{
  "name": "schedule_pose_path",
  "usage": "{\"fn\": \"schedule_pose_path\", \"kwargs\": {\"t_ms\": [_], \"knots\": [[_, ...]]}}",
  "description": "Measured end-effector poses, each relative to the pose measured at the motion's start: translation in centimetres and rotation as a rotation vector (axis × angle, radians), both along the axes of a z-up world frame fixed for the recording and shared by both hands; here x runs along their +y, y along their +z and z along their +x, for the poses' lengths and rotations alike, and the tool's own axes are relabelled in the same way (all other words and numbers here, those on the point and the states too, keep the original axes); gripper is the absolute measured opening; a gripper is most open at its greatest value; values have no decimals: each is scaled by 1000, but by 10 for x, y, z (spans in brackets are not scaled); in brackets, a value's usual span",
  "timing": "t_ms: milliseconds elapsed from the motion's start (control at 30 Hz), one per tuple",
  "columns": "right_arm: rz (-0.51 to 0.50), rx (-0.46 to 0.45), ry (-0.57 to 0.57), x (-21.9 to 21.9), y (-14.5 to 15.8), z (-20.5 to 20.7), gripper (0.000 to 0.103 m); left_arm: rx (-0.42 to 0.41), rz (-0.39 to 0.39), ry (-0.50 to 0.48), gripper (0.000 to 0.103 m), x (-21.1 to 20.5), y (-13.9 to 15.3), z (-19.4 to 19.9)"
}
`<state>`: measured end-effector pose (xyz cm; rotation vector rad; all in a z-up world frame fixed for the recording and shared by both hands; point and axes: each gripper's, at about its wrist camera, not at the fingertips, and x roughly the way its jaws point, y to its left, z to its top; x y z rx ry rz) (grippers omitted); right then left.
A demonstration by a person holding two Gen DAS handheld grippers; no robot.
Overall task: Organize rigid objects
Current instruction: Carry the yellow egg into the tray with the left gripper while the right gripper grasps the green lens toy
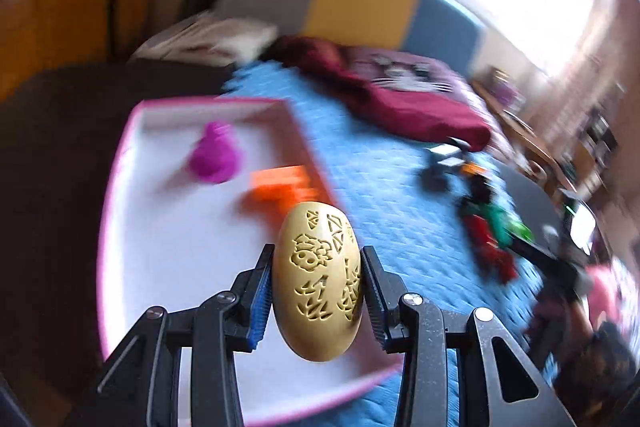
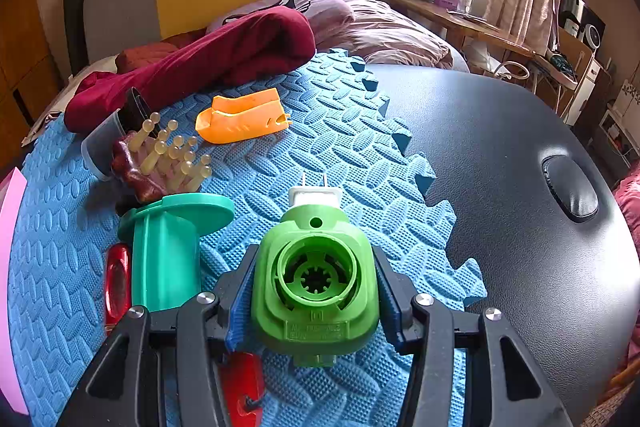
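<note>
Gripping carved yellow egg [image 1: 318, 283], left gripper [image 1: 318, 297] holds it above pink-rimmed tray [image 1: 120, 163]. Right gripper [image 2: 316, 291] clamps green plastic housing [image 2: 316, 279] over blue foam mat [image 2: 340, 155].

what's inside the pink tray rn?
Pink tray holds a magenta piece and an orange piece. The egg in the left tool hides the tray's near corner.

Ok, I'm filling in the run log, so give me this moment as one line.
left tool: shut on egg, over pink tray | right tool: shut on green part, above blue mat
</note>
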<state>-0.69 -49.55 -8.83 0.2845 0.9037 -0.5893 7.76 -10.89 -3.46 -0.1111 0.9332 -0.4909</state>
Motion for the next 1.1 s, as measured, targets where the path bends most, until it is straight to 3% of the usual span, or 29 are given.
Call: {"fn": "schedule_pose_path", "kwargs": {"t_ms": [200,333,400,533,633,800,900,1100], "knots": [[0,0,0,0,0,0,53,80,31,117,41,18,-28,43],[-1,0,1,0,0,0,53,62,88,124,41,6,-39,68],[-1,0,1,0,0,0,53,89,88,115,41,0,-46,81],[-1,0,1,0,0,0,53,60,78,104,37,-7,-43,92],[-1,0,1,0,0,0,53,55,68,108,44,-5,-38,94],[-1,0,1,0,0,0,53,21,93,109,48,5,-29,77],[-1,0,1,0,0,0,53,-29,124,123,56,12,-19,55],[-6,1,-2,1,1,0,52,-61,127,127,59,24,-5,9]]}}
